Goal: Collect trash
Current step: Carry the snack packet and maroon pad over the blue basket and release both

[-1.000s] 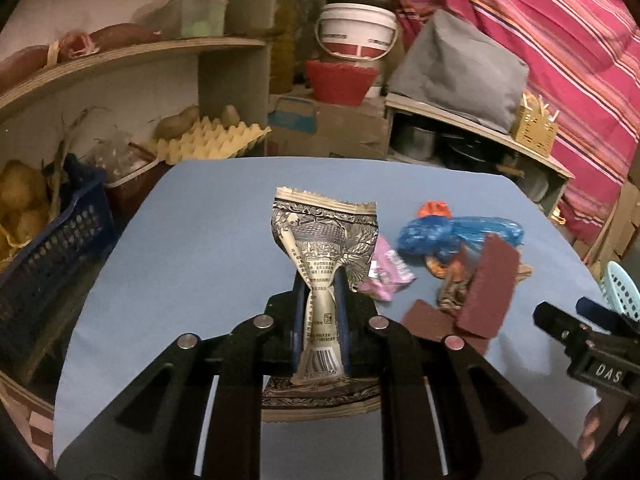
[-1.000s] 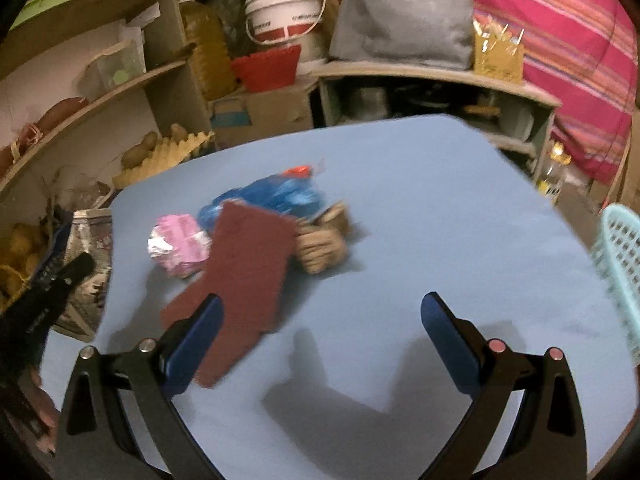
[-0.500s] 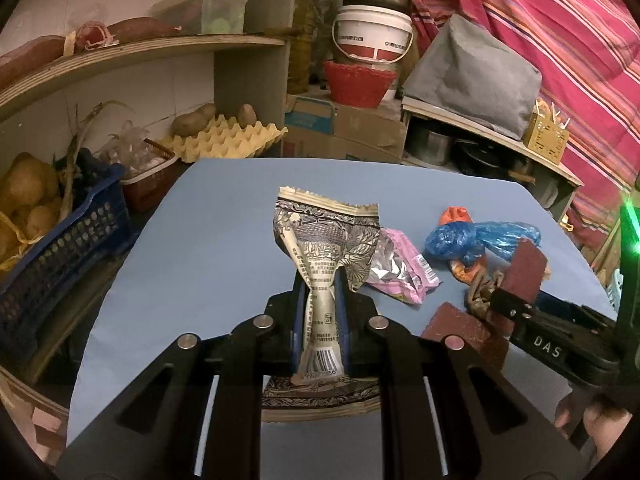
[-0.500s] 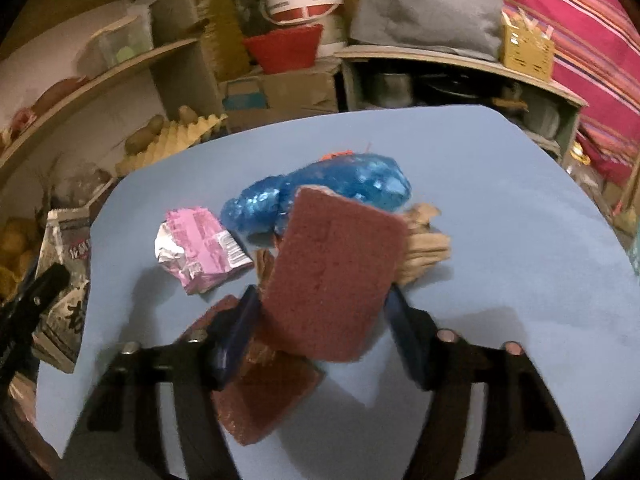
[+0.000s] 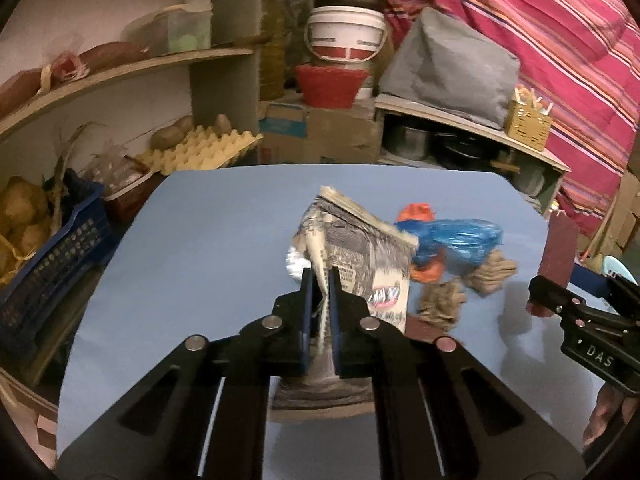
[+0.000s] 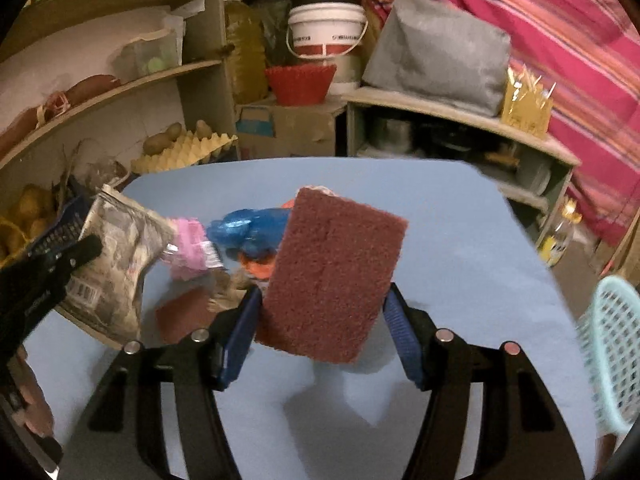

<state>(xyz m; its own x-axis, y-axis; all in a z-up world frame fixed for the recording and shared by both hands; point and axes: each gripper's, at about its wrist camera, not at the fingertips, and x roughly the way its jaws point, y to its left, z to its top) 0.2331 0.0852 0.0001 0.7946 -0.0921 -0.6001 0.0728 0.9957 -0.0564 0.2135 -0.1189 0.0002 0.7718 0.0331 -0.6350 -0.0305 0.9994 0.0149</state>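
My right gripper [image 6: 320,332] clamps the maroon rectangular scouring pad [image 6: 334,276] upright above the blue table [image 6: 460,240], with the pale turquoise mesh basket [image 6: 612,360] off its near right edge.

I see a blue table [image 6: 460,240] bearing a blue plastic bag [image 5: 460,238], frayed rope pieces [image 5: 492,276] at its 5 o'clock, and a maroon pad [image 6: 180,312].

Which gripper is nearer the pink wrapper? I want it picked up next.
Left. The left gripper holds a printed packet right beside the pink wrapper; the right gripper, clamping a scouring pad, is farther off.
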